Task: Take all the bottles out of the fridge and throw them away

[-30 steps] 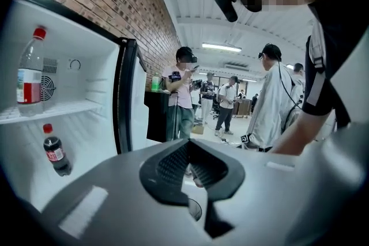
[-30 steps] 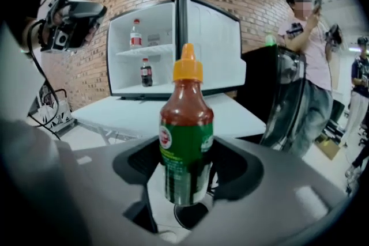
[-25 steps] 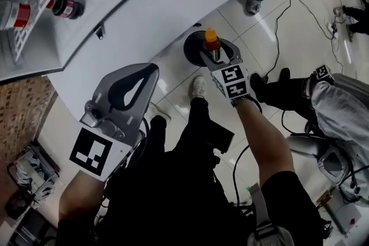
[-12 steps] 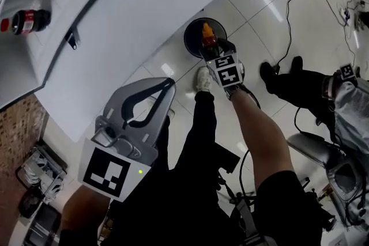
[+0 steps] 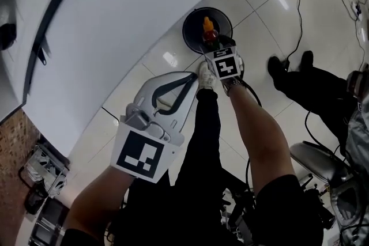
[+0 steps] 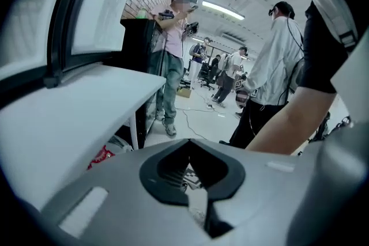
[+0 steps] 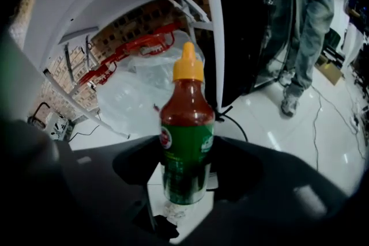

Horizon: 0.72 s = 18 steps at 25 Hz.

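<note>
**Head view.** The right gripper (image 5: 212, 46) has come down to the round black bin (image 5: 189, 19) on the floor. The bottle (image 5: 207, 27) it carries, orange cap up, now sits over the bin mouth. The left gripper (image 5: 183, 82) has also dropped and is clear of the white fridge door (image 5: 144, 3).

**Left gripper view.** The jaws meet at the tips, with nothing between them.

**Right gripper view.** The jaws stand wide but are clamped on the bottle's green label, and the bottle is upright. It appears ready to be released, and the free left gripper can fetch the next one.

The white tiled floor (image 5: 271, 14) bears a round black bin (image 5: 193, 23) and cables (image 5: 298, 20).
</note>
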Available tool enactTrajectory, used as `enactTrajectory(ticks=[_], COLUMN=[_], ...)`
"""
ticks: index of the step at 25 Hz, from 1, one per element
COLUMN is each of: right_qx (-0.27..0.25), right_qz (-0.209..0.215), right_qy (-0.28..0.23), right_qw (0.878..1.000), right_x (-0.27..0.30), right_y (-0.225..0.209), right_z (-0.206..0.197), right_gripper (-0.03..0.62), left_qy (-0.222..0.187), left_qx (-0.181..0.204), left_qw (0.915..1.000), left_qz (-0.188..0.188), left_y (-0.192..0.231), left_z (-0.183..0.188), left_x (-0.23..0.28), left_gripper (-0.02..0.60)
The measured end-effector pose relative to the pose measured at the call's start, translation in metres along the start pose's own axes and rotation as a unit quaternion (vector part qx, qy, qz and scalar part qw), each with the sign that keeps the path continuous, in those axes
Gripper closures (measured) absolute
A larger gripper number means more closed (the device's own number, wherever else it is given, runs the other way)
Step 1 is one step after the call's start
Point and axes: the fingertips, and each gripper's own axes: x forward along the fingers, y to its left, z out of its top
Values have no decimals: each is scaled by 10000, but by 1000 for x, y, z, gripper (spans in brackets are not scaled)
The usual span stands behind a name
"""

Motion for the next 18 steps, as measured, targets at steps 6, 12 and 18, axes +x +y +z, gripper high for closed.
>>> enactTrajectory(ticks=[6,12,18], right_qx=[298,394,289], right_qz=[-7,-99,-245], right_qy=[468,1041,827], right_qw=[9985,9937,9959], right_x=[43,75,76], right_y=[-14,-31,-38], right_z=[-30,-50,-47], right_gripper=[316,313,313], left_qy=[150,270,314], left_qx=[68,-43,-116], left_qw=[9999,9996,9994], left_qz=[-36,-20,60], left_y=[7,9,12], left_z=[-27,-48,-53], left_x=[36,44,43], left_gripper=[578,578,578])
